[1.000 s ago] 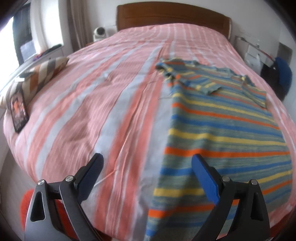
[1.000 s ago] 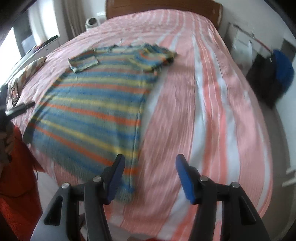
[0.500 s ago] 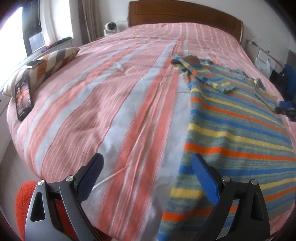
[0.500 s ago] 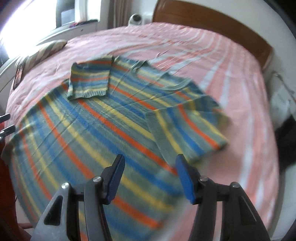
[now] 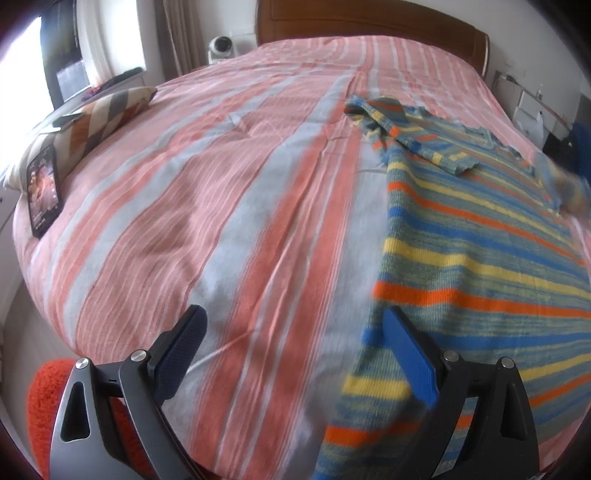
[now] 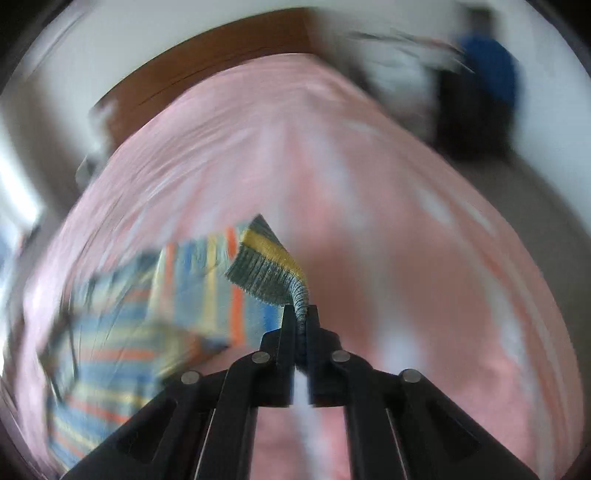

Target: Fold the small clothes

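A striped knit sweater (image 5: 476, 258) in blue, yellow, orange and grey-green lies flat on the right half of the bed, its left sleeve (image 5: 410, 129) folded in over the chest. My left gripper (image 5: 295, 336) is open and empty, low at the bed's near edge beside the sweater's hem. My right gripper (image 6: 301, 314) is shut on the ribbed cuff of the sweater's right sleeve (image 6: 269, 269) and holds it lifted off the bed; that view is blurred by motion. In the left wrist view the lifted sleeve (image 5: 569, 184) shows as a blur at the right.
The bed (image 5: 221, 203) has a pink, white and grey striped cover and a wooden headboard (image 5: 369, 18). A zigzag pillow (image 5: 99, 118) and a phone (image 5: 42, 195) lie at its left edge. A dark and blue bag (image 6: 476, 92) stands by the bed's right side.
My right gripper has closed on the right sleeve's cuff and lifted it, swinging fast. My left gripper has stayed open and shifted slightly nearer the hem.
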`<state>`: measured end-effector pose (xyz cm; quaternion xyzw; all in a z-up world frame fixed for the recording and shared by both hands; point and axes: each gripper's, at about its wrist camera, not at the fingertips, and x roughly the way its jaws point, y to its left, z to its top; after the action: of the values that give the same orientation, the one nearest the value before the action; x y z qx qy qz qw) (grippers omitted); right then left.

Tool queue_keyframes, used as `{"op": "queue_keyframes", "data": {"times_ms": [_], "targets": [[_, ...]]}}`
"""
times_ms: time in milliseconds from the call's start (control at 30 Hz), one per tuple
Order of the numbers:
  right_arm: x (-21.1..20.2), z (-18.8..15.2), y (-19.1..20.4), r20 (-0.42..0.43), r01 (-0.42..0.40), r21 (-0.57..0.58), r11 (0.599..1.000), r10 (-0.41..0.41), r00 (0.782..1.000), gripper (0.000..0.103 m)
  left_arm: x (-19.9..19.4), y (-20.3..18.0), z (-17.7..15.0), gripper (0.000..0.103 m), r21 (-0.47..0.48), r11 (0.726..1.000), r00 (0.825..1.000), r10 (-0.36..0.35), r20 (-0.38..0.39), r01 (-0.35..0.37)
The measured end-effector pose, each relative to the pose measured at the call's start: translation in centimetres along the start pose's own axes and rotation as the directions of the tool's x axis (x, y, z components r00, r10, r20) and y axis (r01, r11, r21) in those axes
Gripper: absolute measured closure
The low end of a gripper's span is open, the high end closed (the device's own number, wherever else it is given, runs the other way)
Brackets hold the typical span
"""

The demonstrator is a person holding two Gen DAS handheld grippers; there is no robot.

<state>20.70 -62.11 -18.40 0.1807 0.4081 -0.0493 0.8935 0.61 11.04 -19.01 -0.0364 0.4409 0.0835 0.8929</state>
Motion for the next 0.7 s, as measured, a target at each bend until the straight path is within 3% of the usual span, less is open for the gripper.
{"op": "queue_keyframes", "data": {"times_ms": [100,167,267,400,567,700], "targets": [[-0.1,-1.0,-5.8,-0.024,0.05,0.113,0.992,-0.048,0.999,0.099,0.1,-0.2,0.0,0.006,0.003,1.0,1.0,0.007,0.008,-0.007],[0.3,-2.2,-7.9,-0.05,0.013,0.178,0.984,-0.005,0.999,0.099,0.1,-0.3,-0.1,0.007,0.009,1.0,1.0,0.015,0.012,-0.015],[0.4,-3.2,-8.3,-0.06,-0.009,0.19,0.982,0.021,0.998,0.099,-0.1,-0.4,-0.3,0.007,0.021,0.999,0.999,0.031,0.024,-0.031],[-2.2,-3.5,-9.4,0.013,-0.012,0.231,0.973,0.01,1.0,0.1,-0.1,-0.6,-0.4,0.007,0.036,0.998,0.998,0.047,0.033,-0.048],[0.0,-4.2,-10.7,-0.07,0.04,0.248,0.968,-0.023,0.997,0.1,-0.2,-0.6,-0.4,0.007,0.047,0.998,0.998,0.051,0.032,-0.053],[0.4,-4.6,-12.6,-0.038,-0.076,0.384,0.92,0.098,0.994,0.097,-0.3,-0.2,-0.6,0.007,0.045,0.998,0.998,0.049,0.025,-0.051]]}}
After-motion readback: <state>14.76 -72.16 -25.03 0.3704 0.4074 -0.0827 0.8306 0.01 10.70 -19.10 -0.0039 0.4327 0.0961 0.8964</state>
